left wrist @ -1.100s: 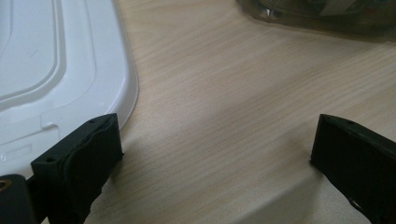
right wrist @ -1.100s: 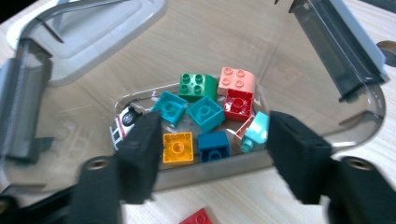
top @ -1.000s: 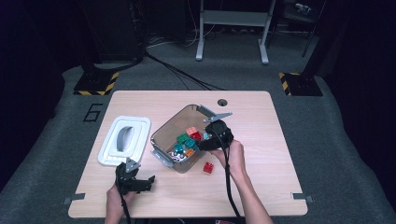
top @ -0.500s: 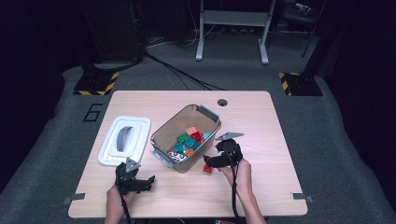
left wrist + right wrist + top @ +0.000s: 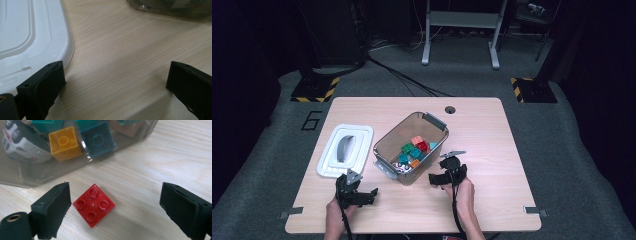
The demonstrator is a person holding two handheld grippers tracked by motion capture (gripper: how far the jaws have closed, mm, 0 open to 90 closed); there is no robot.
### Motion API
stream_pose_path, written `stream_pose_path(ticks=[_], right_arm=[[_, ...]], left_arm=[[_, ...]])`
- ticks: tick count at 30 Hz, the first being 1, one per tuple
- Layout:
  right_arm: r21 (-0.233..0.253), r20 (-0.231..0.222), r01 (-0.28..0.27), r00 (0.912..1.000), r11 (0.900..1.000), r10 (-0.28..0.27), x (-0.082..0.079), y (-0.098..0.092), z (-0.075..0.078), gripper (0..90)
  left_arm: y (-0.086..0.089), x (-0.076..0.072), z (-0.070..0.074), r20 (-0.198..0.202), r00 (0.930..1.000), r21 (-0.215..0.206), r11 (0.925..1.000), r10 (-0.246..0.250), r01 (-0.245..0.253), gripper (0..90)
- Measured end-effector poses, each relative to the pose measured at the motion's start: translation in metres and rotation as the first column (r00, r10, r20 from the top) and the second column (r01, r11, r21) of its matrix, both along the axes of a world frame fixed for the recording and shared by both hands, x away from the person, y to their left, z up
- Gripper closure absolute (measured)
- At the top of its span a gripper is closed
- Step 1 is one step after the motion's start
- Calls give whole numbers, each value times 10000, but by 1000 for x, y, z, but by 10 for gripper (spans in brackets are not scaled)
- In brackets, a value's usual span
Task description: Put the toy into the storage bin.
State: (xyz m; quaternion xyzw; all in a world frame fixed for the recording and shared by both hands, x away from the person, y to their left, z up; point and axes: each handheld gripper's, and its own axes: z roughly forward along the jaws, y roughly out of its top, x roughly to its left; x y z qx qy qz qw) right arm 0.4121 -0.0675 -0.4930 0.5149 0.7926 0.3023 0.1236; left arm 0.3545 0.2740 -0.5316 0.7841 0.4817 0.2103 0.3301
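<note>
A red four-stud brick [image 5: 94,205] lies flat on the wooden table just outside the clear plastic bin [image 5: 32,173]. My right gripper [image 5: 115,197] is open and low over the table, one jaw almost touching the brick's left corner and the other well off to its right. From above, the right gripper [image 5: 435,178] sits at the near right side of the bin [image 5: 384,142]. My left gripper [image 5: 371,195] rests open at the table's near left, with bare table between its jaws [image 5: 116,77]. Beside its left jaw lies the white lid [image 5: 25,37].
The bin holds several coloured bricks, among them a yellow one [image 5: 65,142] and a teal one [image 5: 97,138], plus a white toy car [image 5: 22,142]. The lid [image 5: 346,150] lies left of the bin. A cable hole [image 5: 450,109] marks the table's far side.
My right gripper has drawn back from over the bin toward the near edge and come down around the red brick. The left gripper has stayed put.
</note>
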Motion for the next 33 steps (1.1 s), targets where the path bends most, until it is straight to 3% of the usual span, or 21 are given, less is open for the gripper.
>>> stream_pose_path(ticks=[6,8,10,14,17,22,27,30,33], right_arm=[[-239,-81,26,10000,9997,-28,3,8,-9,129],[-357,-324,142,9994,9993,-154,3,11,-9,152],[-779,-153,46,9999,9969,-59,3,9,-11,191],[-989,-117,-10,9999,9951,-2,0,2,-8,237],[-1040,-241,148,9996,9945,-174,-3,-7,-6,303],[-1024,-311,208,9992,9945,-241,-2,-18,-3,342],[-1053,-323,-199,9993,9942,165,2,-16,-4,369],[-1016,-532,-191,9985,9946,138,4,-14,-7,431],[-1088,-460,-204,9988,9939,154,4,-13,-7,579]], left_arm=[[0,0,0,4,10000,9,10000,2,-2,18],[0,0,0,4,10000,10,10000,3,-3,18],[0,0,0,3,10000,13,10000,2,-2,18],[0,0,0,-4,10000,8,10000,2,-2,18],[0,0,0,3,10000,10,10000,4,-4,18],[0,0,0,3,10000,7,10000,9,-9,18],[0,0,0,2,10000,3,10000,3,-3,18],[0,0,0,3,10000,13,10000,5,-5,18],[0,0,0,1,10000,5,10000,3,-3,18]])
